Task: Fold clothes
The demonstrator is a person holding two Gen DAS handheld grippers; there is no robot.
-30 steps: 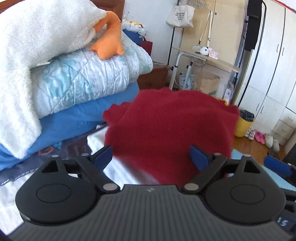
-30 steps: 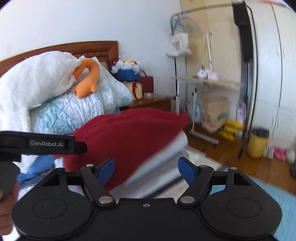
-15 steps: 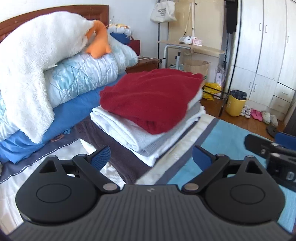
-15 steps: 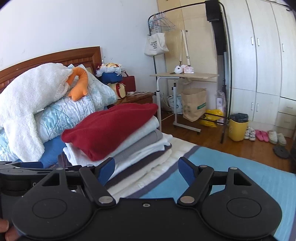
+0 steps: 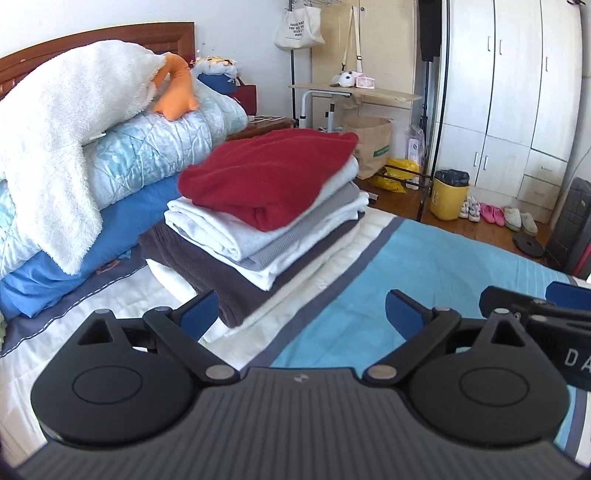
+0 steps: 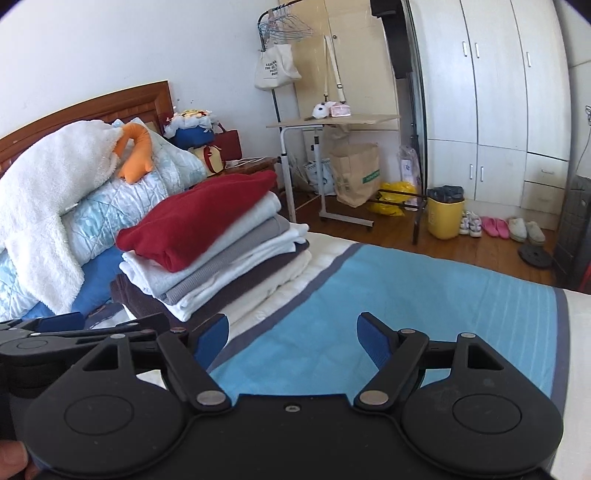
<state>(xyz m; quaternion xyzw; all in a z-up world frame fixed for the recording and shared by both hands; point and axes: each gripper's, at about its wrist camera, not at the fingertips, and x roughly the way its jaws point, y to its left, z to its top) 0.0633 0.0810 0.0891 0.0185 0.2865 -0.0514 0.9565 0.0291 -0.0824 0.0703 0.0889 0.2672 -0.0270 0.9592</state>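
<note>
The bed (image 5: 424, 258) carries my stack of folded clothes (image 5: 258, 236) near its head end, red sweater (image 5: 269, 177) on top. Left tool (image 5: 301, 314) and right tool (image 6: 291, 338) hang released, empty. I judge this garment done; next calls for fetching another.

White letters "DA" showing on black body of right gripper (image 5: 565, 328), at 3 o'clock in left wrist view, rest running off frame. Dark print lines sitting on tote bag (image 5: 299, 27) at 12 o'clock, too small to read. Green label band on paper bag (image 6: 354, 177), illegible.
</note>
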